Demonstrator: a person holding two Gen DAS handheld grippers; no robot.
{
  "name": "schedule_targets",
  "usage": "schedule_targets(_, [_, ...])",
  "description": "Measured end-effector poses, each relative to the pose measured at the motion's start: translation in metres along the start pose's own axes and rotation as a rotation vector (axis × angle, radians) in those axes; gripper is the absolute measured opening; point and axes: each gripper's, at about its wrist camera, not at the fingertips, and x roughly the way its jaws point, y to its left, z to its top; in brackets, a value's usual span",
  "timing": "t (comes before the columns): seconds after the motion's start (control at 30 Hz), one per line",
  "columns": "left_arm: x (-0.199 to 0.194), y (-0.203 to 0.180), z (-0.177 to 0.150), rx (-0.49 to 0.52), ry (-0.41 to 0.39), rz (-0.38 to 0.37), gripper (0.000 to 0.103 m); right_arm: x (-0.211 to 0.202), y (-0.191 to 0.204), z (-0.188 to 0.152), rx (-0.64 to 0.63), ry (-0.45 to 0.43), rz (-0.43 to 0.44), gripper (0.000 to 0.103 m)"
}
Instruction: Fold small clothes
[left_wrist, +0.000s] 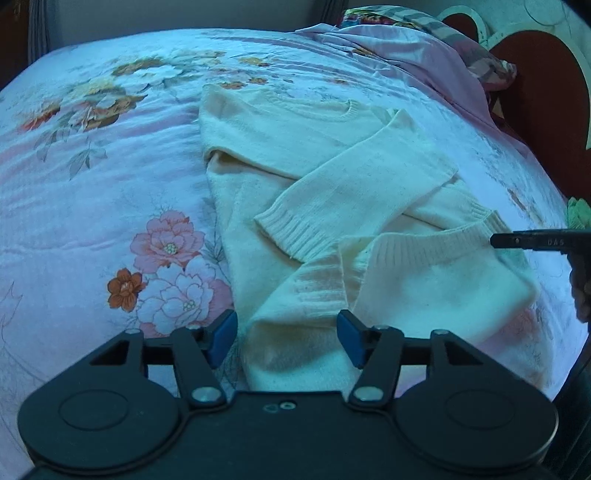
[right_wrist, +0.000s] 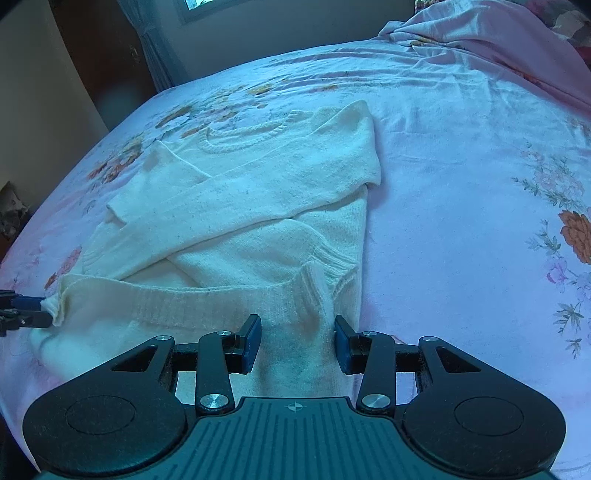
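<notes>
Cream knit fills the middle of both views: we see a small sweater (left_wrist: 325, 192) lying on the flowered bedspread (left_wrist: 110, 166), neckline toward the top of the frame and hem toward us. Both sleeves are already folded in and cross over the chest, one cuff (left_wrist: 291, 232) resting just below centre in the left wrist view. The ribbed hem (right_wrist: 229, 299) has been lifted and turned up toward the sleeves, so we judge the lengthwise fold is under way but not laid flat.

Our left tongs (left_wrist: 286, 338) stand apart at the bottom centre of their frame, a bunched corner of the sweater between the blue pads; in the right wrist view, at the far left edge, that same corner seems to touch the pads, though we cannot tell whether they press it. Our right tongs (right_wrist: 297, 341) are likewise apart, straddling a ridge of knit at lower centre without pinching it.

What is left, as we judge it: carry the hem up to the neckline, smooth the fold, perhaps halve it again. A rumpled pink sheet (right_wrist: 498, 44) sits at the upper right, well apart from the sweater.
</notes>
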Motion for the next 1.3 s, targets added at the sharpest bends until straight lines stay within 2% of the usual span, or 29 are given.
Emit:
schedule_targets(0.13, [0.008, -0.01, 0.003, 0.086, -0.003, 0.026, 0.052, -0.001, 0.002, 0.0, -0.007, 0.005, 0.001, 0.042])
schedule_targets(0.3, [0.002, -0.015, -0.003, 0.164, 0.016, -0.003, 0.054, -0.005, 0.0, -0.001, -0.001, 0.002, 0.02, 0.042])
schedule_targets(0.37, [0.006, -0.01, -0.005, 0.155, 0.031, 0.001, 0.054, -0.002, 0.0, 0.0, -0.003, 0.006, 0.013, 0.042])
schedule_targets(0.47, [0.01, -0.007, 0.0, 0.11, 0.011, 0.016, 0.052, 0.003, 0.002, 0.004, 0.009, -0.002, -0.003, 0.042])
schedule_targets(0.5, [0.01, -0.007, 0.001, 0.102, 0.0, 0.025, 0.044, 0.002, 0.004, 0.005, 0.009, -0.01, -0.001, 0.035])
schedule_targets(0.53, [0.012, -0.008, 0.002, 0.102, -0.001, 0.04, 0.03, 0.001, 0.007, 0.006, 0.004, -0.015, -0.005, 0.013])
schedule_targets(0.57, [0.013, -0.009, 0.003, 0.1, -0.002, 0.052, 0.026, 0.0, 0.009, 0.006, -0.001, -0.016, -0.015, 0.007])
schedule_targets(0.63, [0.014, -0.008, 0.005, 0.084, -0.019, 0.072, 0.012, -0.004, 0.008, 0.004, 0.008, -0.028, -0.006, 0.006])
schedule_targets(0.73, [0.008, -0.009, 0.006, 0.056, -0.061, 0.079, 0.002, -0.009, 0.009, 0.0, 0.009, -0.039, -0.003, 0.004])
schedule_targets(0.97, [-0.015, -0.002, 0.037, -0.098, -0.202, 0.014, 0.002, -0.033, 0.008, 0.021, 0.063, -0.165, 0.023, 0.004])
schedule_targets(1.13, [-0.009, 0.006, 0.083, -0.16, -0.28, -0.005, 0.002, -0.035, -0.002, 0.064, 0.088, -0.27, 0.004, 0.003])
schedule_targets(1.3, [0.023, 0.021, 0.141, -0.207, -0.336, 0.026, 0.002, -0.002, -0.023, 0.12, 0.106, -0.31, -0.023, 0.003])
